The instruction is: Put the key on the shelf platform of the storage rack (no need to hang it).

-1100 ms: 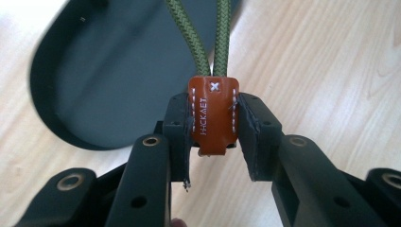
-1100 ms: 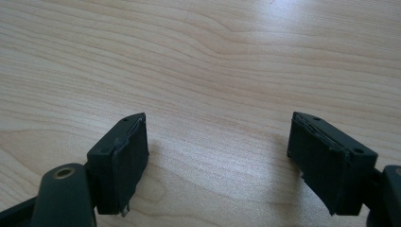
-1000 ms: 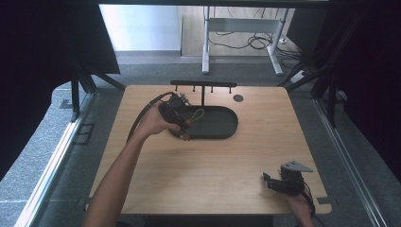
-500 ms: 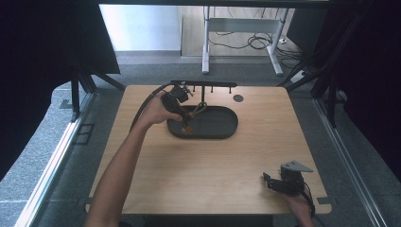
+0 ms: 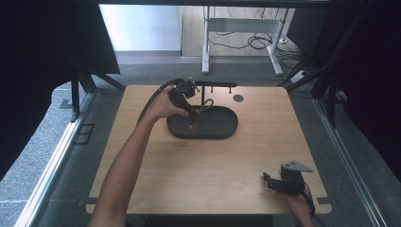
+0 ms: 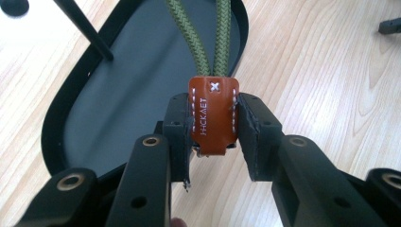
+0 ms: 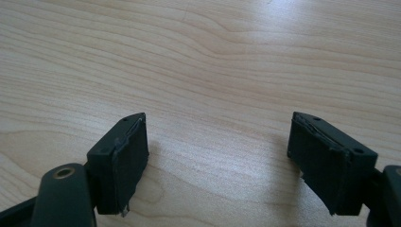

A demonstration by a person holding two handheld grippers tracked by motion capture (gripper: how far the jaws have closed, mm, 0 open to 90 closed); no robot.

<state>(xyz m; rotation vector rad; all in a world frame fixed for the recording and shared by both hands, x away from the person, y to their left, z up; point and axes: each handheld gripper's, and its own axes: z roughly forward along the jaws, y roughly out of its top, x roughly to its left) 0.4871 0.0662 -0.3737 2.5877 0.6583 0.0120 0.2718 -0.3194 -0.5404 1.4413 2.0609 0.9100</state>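
The left tongs are clamped on an orange leather tab, one pad pressing each long edge. A white cross stitch sits near the tab's top, and white lettering runs down its face. From the top of the tab two strands of green braided cord run away across the black oval tray. In the high view the left tongs hold the tab over the near left part of the tray, and the cord rises toward the thin upright post of the black stand at the tray's far side. The tray sits on the far half of the desk.

The right tongs stand wide apart with bare wood between the pads. In the high view they rest well away from the tray, near the desk's front right corner.
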